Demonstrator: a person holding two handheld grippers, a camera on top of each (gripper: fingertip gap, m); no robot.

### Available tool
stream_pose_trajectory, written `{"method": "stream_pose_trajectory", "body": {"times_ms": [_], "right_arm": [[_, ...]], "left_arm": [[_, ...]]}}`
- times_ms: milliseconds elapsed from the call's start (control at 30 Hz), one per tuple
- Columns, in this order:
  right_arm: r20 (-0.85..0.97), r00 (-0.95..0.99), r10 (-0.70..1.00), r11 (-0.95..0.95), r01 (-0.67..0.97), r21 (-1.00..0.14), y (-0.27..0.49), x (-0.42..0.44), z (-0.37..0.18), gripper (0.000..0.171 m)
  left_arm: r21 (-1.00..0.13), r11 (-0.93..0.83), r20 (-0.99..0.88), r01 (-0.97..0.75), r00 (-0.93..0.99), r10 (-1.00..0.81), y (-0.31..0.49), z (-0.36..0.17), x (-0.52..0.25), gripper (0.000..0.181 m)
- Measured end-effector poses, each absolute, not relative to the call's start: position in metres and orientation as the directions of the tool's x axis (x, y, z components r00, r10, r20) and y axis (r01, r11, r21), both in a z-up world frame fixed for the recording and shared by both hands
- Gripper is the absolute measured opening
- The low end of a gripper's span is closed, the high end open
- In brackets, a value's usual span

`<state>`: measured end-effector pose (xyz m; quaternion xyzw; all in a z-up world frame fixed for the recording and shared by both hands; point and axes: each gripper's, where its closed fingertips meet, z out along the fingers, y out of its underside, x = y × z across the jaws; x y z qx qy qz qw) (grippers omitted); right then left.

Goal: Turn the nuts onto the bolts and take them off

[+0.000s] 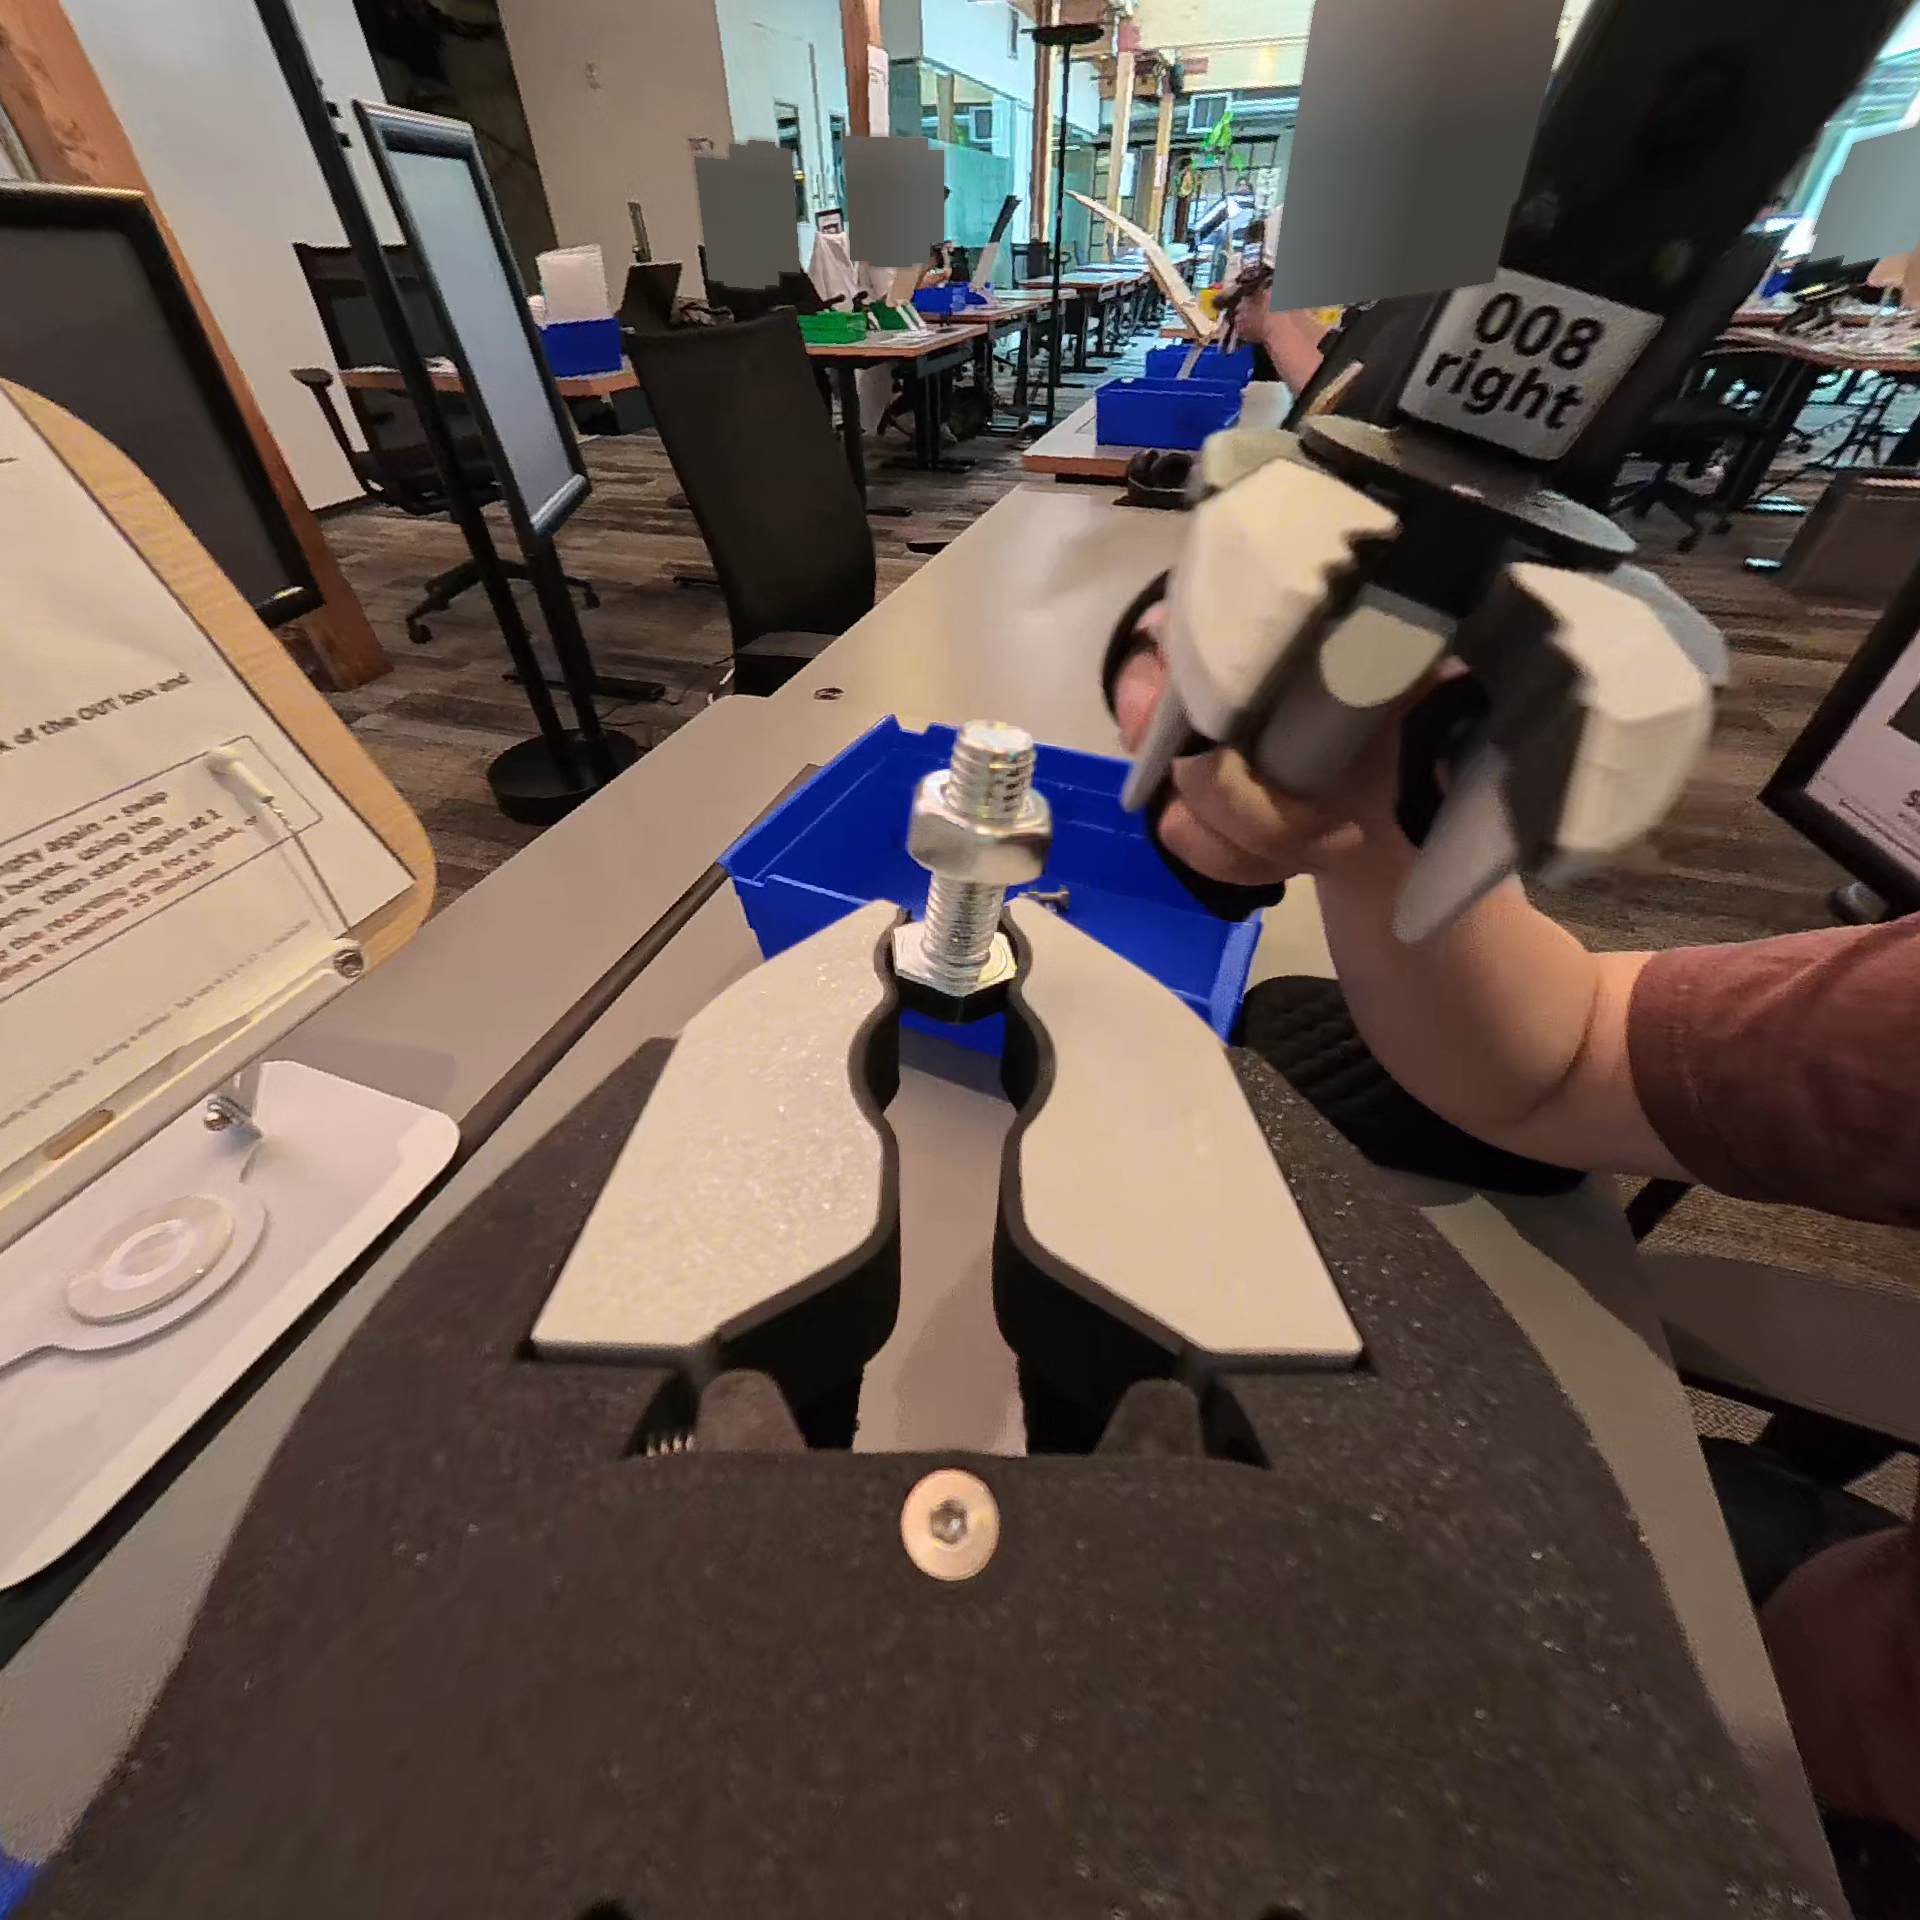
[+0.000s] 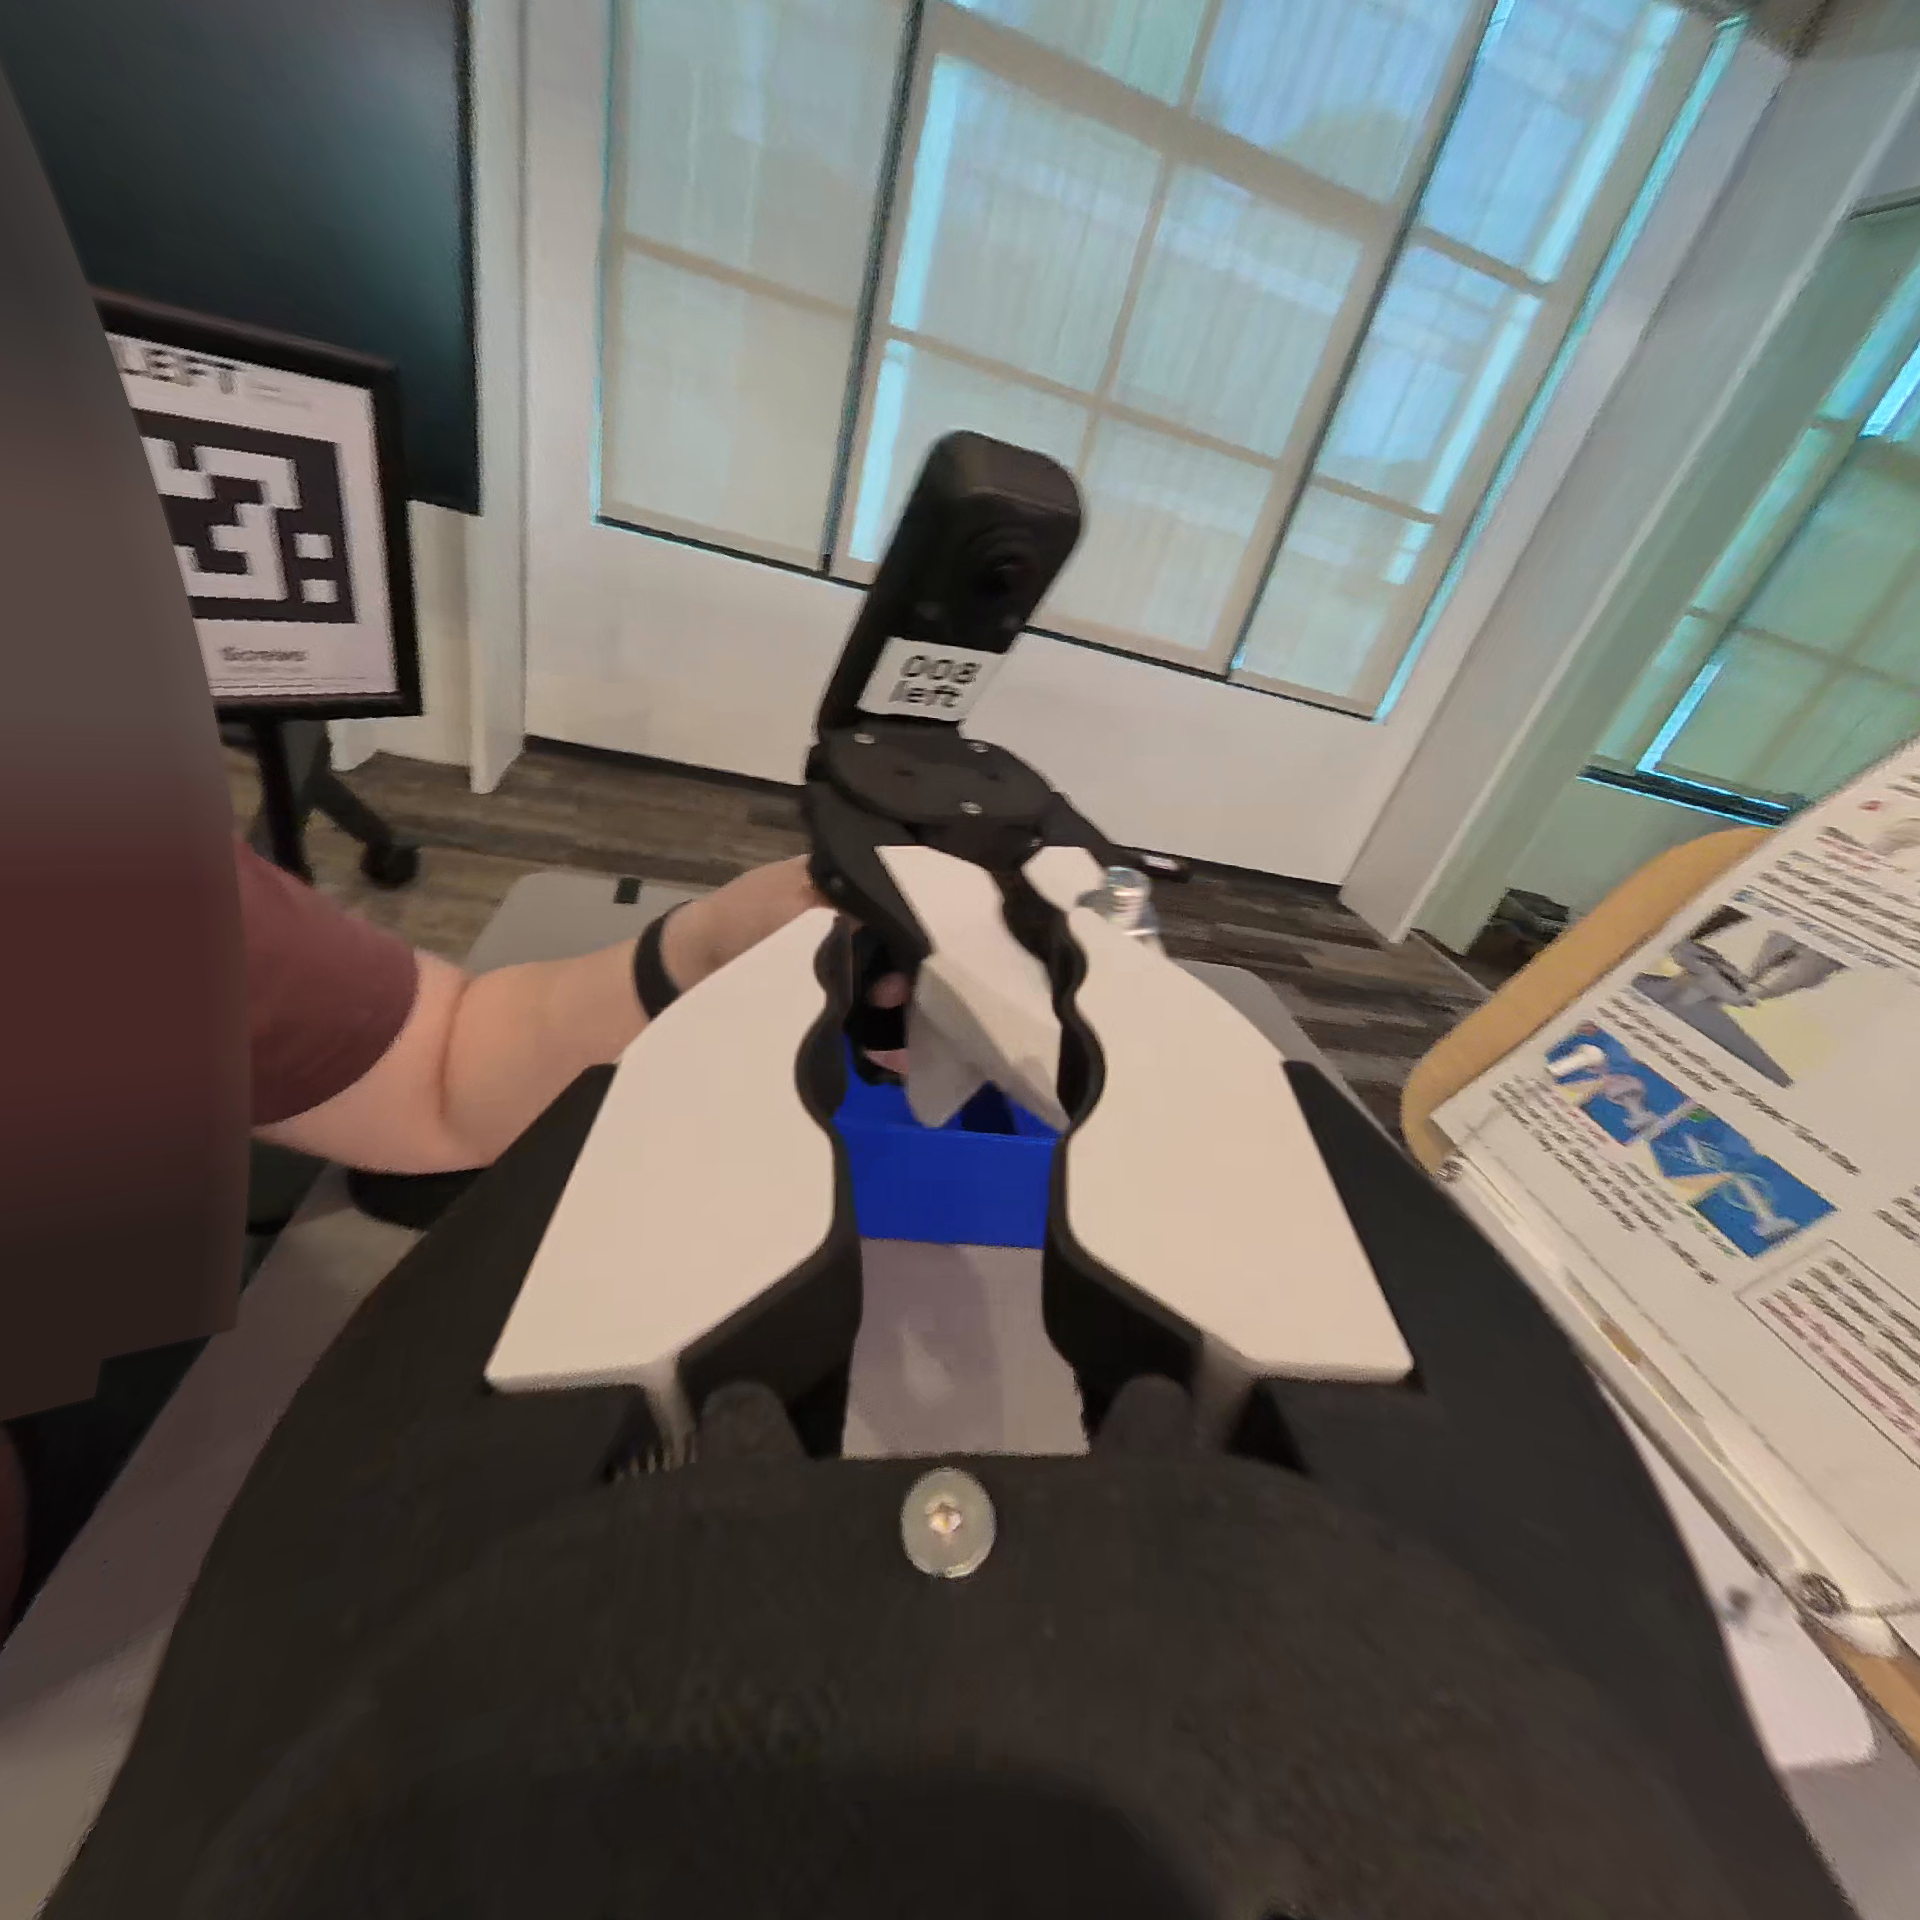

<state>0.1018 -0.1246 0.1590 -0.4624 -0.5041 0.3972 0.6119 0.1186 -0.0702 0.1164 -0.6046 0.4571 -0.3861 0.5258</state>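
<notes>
A silver bolt stands upright in my left gripper, which is shut on its hex head. A silver nut sits on the thread a little below the bolt's top. My right gripper is held in a hand up and to the right of the bolt, apart from it, with its jaws open and empty. In the right wrist view the right gripper is open and empty, with the bolt beyond it. A blue bin lies on the grey table behind the bolt.
A wooden stand with an instruction sheet is at my left and shows on the right in the right wrist view. The blue bin also shows there. A framed marker sign stands beyond the table, and a black office chair stands behind it. Tip to tip, the grippers are about 7 cm apart.
</notes>
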Motion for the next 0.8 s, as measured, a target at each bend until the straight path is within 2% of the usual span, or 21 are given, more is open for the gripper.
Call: {"method": "stream_pose_trajectory", "body": {"times_ms": [167,333,400,533,600,733,800], "right_arm": [[0.188,0.258,0.948,0.215,-0.082,-0.973,-0.103,0.104,0.161,0.041],[0.165,0.186,0.969,0.169,-0.008,-0.986,-0.108,0.096,0.147,0.051],[0.187,0.138,0.973,0.185,0.027,-0.982,-0.116,0.099,0.145,0.016],[0.206,0.201,0.958,0.207,0.017,-0.978,-0.112,0.101,0.151,0.025],[0.225,0.246,0.943,0.237,-0.020,-0.971,-0.107,0.102,0.156,0.024],[0.154,0.255,0.955,0.179,-0.082,-0.980,-0.099,0.101,0.157,0.024],[0.131,0.242,0.961,0.155,-0.083,-0.984,-0.097,0.098,0.154,0.017]], "left_arm": [[-0.978,0.005,-0.056,-0.209,0.242,-0.969,-0.081,0.106,0.131,0.014],[-0.977,0.015,-0.072,-0.212,0.267,-0.961,-0.078,0.107,0.130,0.014],[-0.980,0.011,-0.072,-0.200,0.300,-0.951,-0.072,0.110,0.124,0.014],[-0.985,-0.001,-0.047,-0.171,0.277,-0.960,-0.075,0.116,0.120,0.014],[-0.982,0.019,-0.070,-0.189,0.270,-0.960,-0.078,0.114,0.125,0.014],[-0.975,0.029,-0.084,-0.221,0.240,-0.967,-0.085,0.107,0.134,0.014],[-0.973,0.030,-0.084,-0.228,0.232,-0.969,-0.086,0.104,0.136,0.014]]}}
